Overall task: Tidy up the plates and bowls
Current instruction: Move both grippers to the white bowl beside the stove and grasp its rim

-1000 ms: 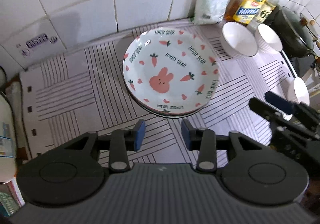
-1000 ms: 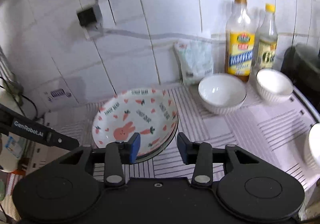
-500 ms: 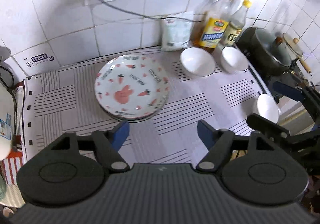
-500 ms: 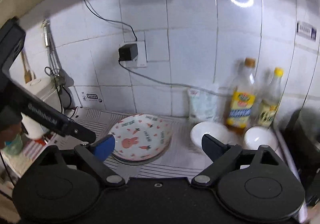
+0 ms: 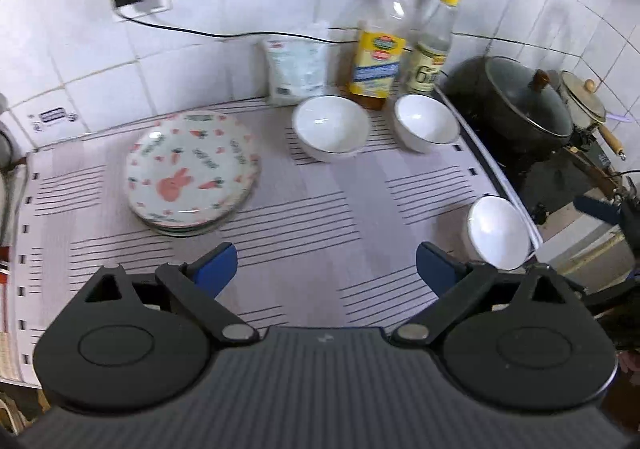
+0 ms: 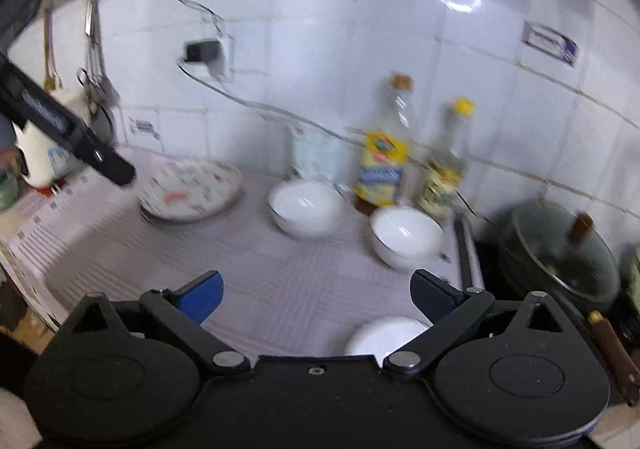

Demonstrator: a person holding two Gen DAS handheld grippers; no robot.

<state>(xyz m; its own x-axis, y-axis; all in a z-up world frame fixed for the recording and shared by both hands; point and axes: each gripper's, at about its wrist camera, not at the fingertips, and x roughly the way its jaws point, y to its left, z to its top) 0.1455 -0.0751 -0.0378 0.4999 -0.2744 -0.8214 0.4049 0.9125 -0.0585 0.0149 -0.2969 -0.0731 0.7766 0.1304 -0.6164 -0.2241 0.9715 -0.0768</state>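
Left wrist view: left gripper (image 5: 326, 267) and right gripper (image 6: 316, 291) have backed away from the plate stack (image 5: 192, 173), jaws opening, nothing between | plates stacked at mat's left | three bowls (image 5: 330, 127) still separate, likely next.

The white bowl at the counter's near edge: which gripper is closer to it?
Right. In its view the bowl sits just below the right gripper; in the left view, the left gripper is beside the bowl.
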